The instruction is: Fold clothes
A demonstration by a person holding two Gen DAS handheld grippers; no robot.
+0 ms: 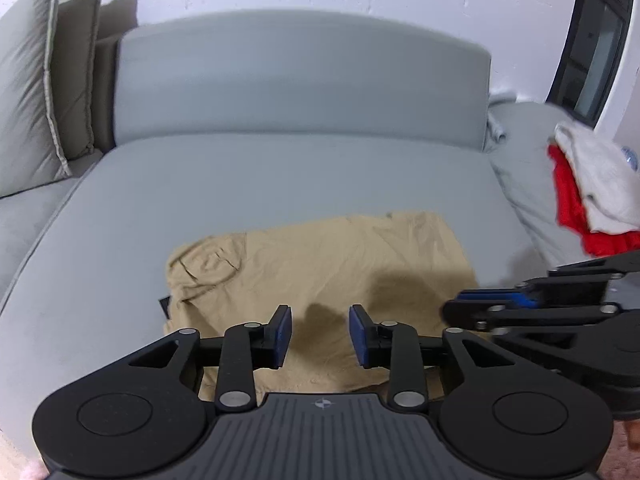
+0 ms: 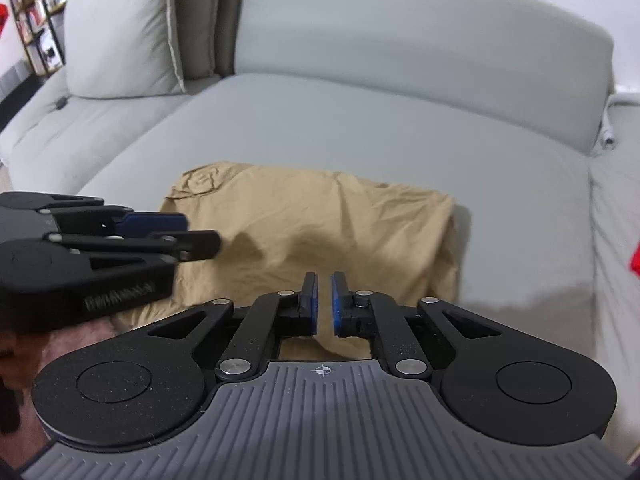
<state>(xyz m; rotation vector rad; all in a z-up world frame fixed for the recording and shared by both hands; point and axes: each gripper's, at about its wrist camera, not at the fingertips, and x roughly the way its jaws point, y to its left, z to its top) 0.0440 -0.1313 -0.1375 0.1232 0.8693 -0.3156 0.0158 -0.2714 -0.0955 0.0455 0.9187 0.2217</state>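
A tan garment [image 1: 320, 264] lies folded into a rough rectangle on the grey sofa seat [image 1: 240, 184], its left end rumpled. My left gripper [image 1: 320, 332] hovers over the garment's near edge, open, with nothing between its blue pads. The right gripper [image 1: 480, 308] shows side-on at the right of this view. In the right wrist view the same tan garment [image 2: 320, 216] lies ahead. My right gripper [image 2: 324, 304] hangs above its near edge with only a narrow gap between the pads and no cloth in it. The left gripper [image 2: 192, 236] reaches in from the left.
A pile of red and white clothes [image 1: 588, 192] rests on a grey blanket at the right. Grey cushions [image 1: 44, 88] lean at the left and the sofa backrest [image 1: 304, 80] rises behind. A shelf unit [image 2: 36, 12] stands at the far left.
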